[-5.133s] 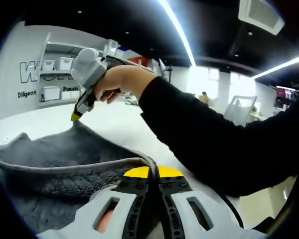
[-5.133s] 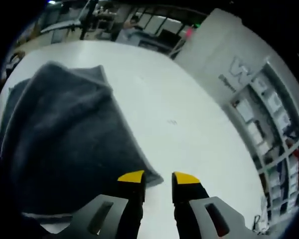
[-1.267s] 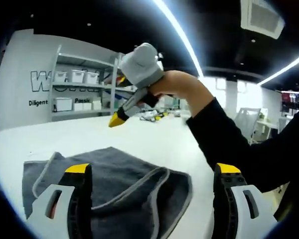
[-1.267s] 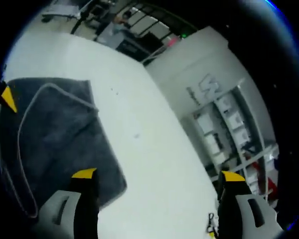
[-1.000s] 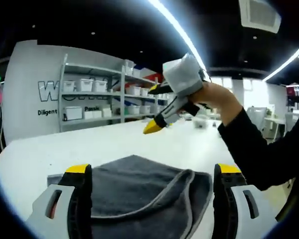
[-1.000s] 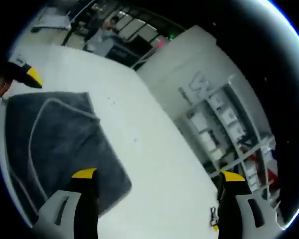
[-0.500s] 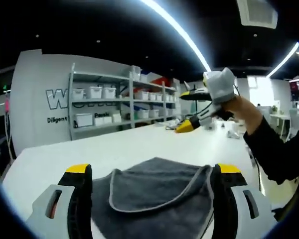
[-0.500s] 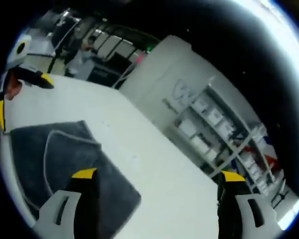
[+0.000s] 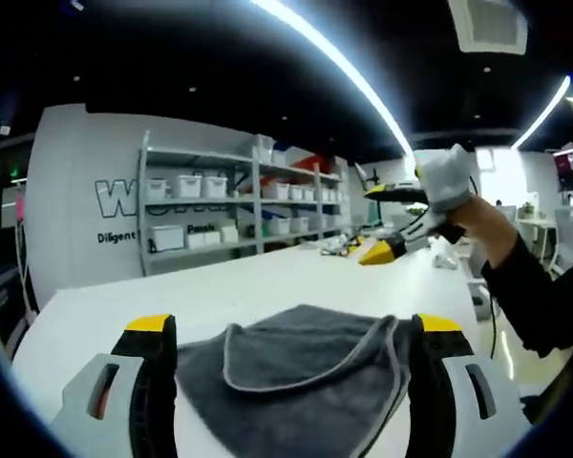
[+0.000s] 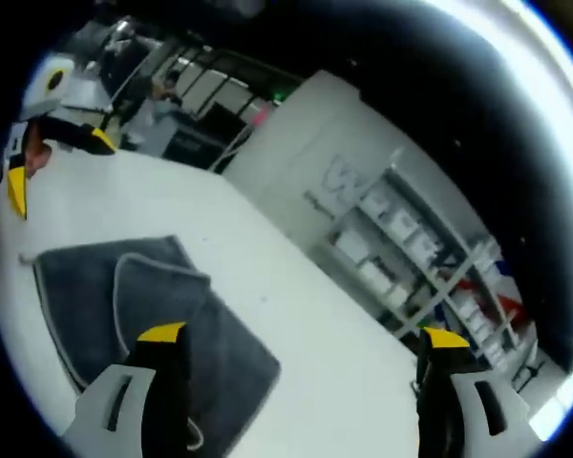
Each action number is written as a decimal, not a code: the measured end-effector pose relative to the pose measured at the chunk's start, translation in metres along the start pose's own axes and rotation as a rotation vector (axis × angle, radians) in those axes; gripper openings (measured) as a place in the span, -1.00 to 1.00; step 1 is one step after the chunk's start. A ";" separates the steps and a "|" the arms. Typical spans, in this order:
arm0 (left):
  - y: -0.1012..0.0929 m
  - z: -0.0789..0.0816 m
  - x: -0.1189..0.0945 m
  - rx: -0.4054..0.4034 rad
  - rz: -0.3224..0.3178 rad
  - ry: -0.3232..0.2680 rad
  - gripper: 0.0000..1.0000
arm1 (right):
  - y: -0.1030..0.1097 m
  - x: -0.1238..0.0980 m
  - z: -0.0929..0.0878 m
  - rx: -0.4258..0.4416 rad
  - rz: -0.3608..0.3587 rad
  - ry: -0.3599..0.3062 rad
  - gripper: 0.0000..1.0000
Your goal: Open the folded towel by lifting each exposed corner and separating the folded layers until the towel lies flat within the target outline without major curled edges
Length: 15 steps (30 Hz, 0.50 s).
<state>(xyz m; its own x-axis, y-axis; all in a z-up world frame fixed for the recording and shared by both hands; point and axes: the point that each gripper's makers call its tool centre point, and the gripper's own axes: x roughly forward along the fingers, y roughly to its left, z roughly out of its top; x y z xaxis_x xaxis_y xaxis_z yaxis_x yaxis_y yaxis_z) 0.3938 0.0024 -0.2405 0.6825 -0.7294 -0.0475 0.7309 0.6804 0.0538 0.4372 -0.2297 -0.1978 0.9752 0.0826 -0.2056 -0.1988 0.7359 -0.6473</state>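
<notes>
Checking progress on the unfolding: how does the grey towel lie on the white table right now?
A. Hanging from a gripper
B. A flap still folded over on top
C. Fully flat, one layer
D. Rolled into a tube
B: the grey towel has a pale-edged flap lying on its lower layer, resting on the white table; both grippers are open and clear.

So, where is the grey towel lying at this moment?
The grey towel lies on the white table, between the open left gripper's jaws in the left gripper view; in the right gripper view it sits lower left.

Bright indoor light from long white ceiling light strips [image 9: 344,72]; glare on glossy white tabletop [image 10: 296,315]; heavy fisheye bending; right gripper view slightly blurred.
</notes>
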 end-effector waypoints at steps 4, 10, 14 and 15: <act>0.008 -0.019 0.003 -0.034 -0.018 0.079 0.95 | 0.005 -0.015 -0.004 0.041 -0.007 -0.001 0.99; 0.016 -0.015 0.005 -0.041 -0.034 0.091 0.86 | 0.011 -0.029 -0.015 0.084 -0.010 0.001 0.99; 0.022 -0.011 0.012 -0.029 -0.053 0.112 0.85 | 0.012 -0.035 -0.026 0.109 -0.021 0.014 0.96; 0.028 -0.010 0.016 -0.027 -0.052 0.115 0.82 | 0.012 -0.036 -0.027 0.114 -0.022 0.014 0.93</act>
<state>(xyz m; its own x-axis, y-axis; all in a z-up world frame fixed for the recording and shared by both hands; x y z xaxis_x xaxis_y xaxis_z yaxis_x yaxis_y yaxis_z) 0.4249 0.0104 -0.2496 0.6392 -0.7516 -0.1633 0.7639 0.6449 0.0218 0.3974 -0.2423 -0.2178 0.9775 0.0567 -0.2033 -0.1643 0.8091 -0.5642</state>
